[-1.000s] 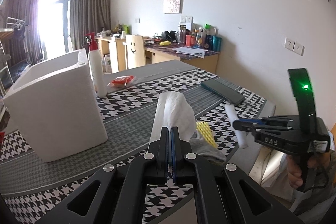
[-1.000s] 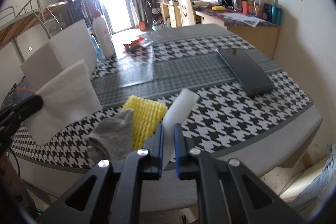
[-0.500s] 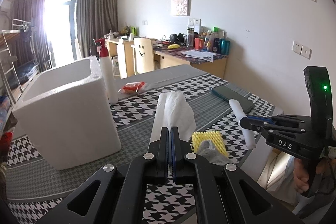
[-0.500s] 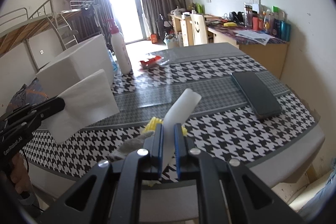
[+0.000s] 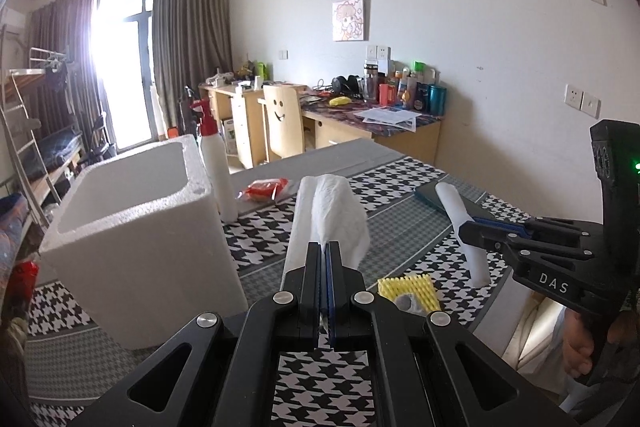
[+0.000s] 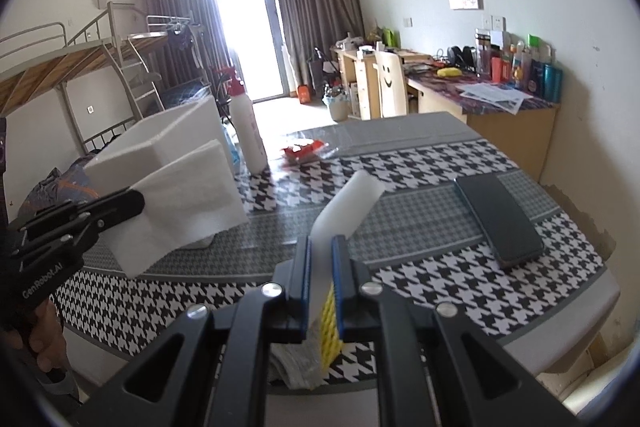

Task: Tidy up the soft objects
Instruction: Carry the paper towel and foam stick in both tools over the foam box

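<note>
My left gripper (image 5: 323, 249) is shut on a folded white tissue (image 5: 328, 215) and holds it in the air beside the white foam box (image 5: 136, 227). It also shows in the right wrist view (image 6: 138, 201) with the tissue (image 6: 188, 215). My right gripper (image 6: 321, 247) is shut on a white sponge block (image 6: 348, 203), raised above the table; it shows in the left wrist view (image 5: 466, 229) with the sponge (image 5: 460, 227). A yellow foam net (image 5: 410, 289) and a grey cloth (image 6: 296, 367) lie on the table below both grippers.
A white spray bottle with a red top (image 5: 214, 167) stands behind the foam box. A red snack packet (image 5: 262, 189) lies mid-table. A dark phone-like slab (image 6: 498, 223) lies at the right. The houndstooth table (image 6: 440, 291) ends close to me.
Both grippers have risen with their loads, and the table and foam box look lower and farther. The yellow net and grey cloth stay on the table.
</note>
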